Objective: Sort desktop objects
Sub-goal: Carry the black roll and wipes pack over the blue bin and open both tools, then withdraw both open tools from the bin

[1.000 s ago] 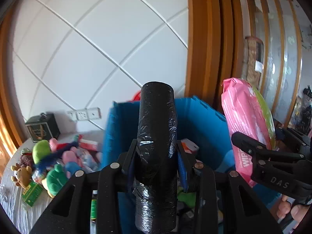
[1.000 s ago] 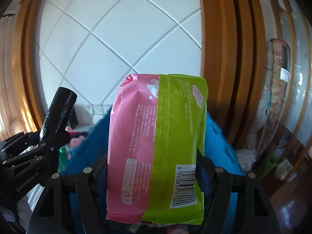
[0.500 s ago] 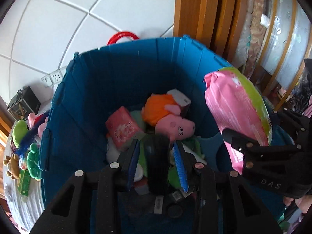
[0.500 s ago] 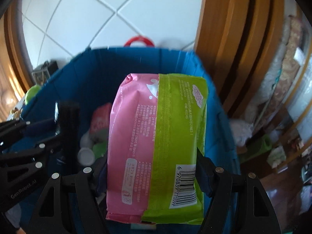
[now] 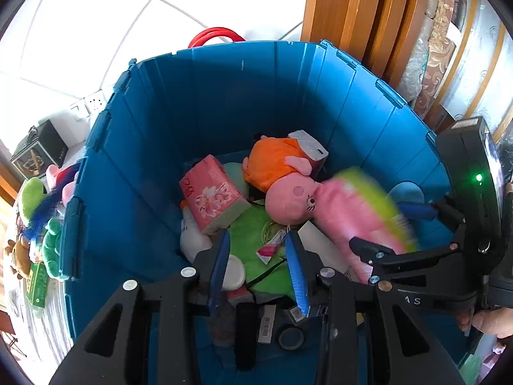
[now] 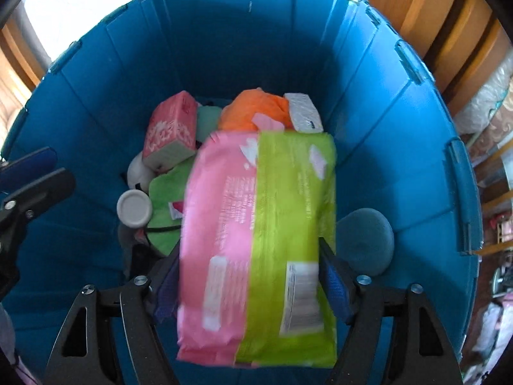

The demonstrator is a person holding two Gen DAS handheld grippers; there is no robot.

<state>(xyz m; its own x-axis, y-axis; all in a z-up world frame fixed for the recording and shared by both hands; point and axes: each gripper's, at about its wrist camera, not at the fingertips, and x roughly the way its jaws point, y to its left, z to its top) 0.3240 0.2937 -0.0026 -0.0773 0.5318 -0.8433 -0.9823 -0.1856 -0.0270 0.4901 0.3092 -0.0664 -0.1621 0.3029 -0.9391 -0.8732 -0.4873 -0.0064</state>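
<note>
— What lies at the far left?

— A heap of soft toys (image 5: 48, 221) on the table, outside the blue bin (image 5: 224, 96). Both grippers point down into that bin.

— And the left gripper (image 5: 258, 269)?

— It hangs over the near left part of the bin. Its jaws stand partly apart, and nothing is between the blue pads (image 5: 219, 266). Through the gap you see a green plush (image 5: 250, 234) and a white round cap (image 5: 234, 272). A dark shape lies lower down, between the finger bases, but I cannot tell what it is.

— What else is in the bin?

— A pink tissue box (image 5: 213, 197) leans left of the middle. To its right lies a pig plush (image 5: 288, 192) in orange, with a small white box (image 5: 309, 147) at the far wall behind it.

— Where is the pink and green pack (image 6: 256, 240)?

— Right of the pig, over the bin's right half, between the fingers of the right gripper (image 6: 250, 253). Those jaws are wide and have just been opening. The pack is blurred while the fingers are sharp, and it looks loose from the pads.

— Anything further right?

— A round grey-blue pad (image 6: 365, 240) by the right wall, and a hand (image 5: 490, 320) on the right gripper's handle.
</note>
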